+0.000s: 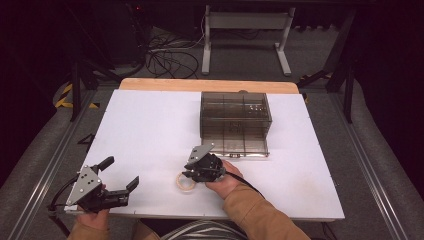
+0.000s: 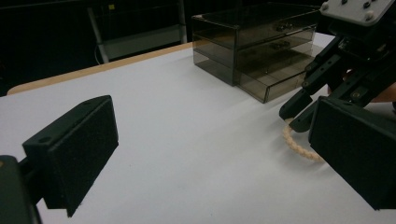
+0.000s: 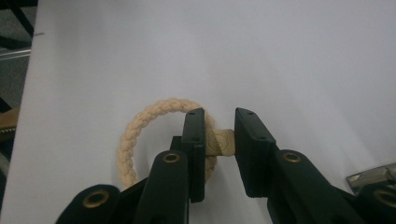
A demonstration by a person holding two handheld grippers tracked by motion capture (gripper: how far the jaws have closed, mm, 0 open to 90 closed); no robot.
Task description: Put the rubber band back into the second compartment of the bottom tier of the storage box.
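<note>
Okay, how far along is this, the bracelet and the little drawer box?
Done: the bottom drawer of the smoky drawer box sits pulled out. In hand: the right gripper straddles the braided bracelet at its tag, jaws not closed. Probably left: lifting and stowing it. The left gripper waits open.

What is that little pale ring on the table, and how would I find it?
Start at the smoky see-through drawer box on the white table. Nearer the person, the right gripper straddles a cream braided rope ring with a small tan tag, the table's one loose item.
</note>
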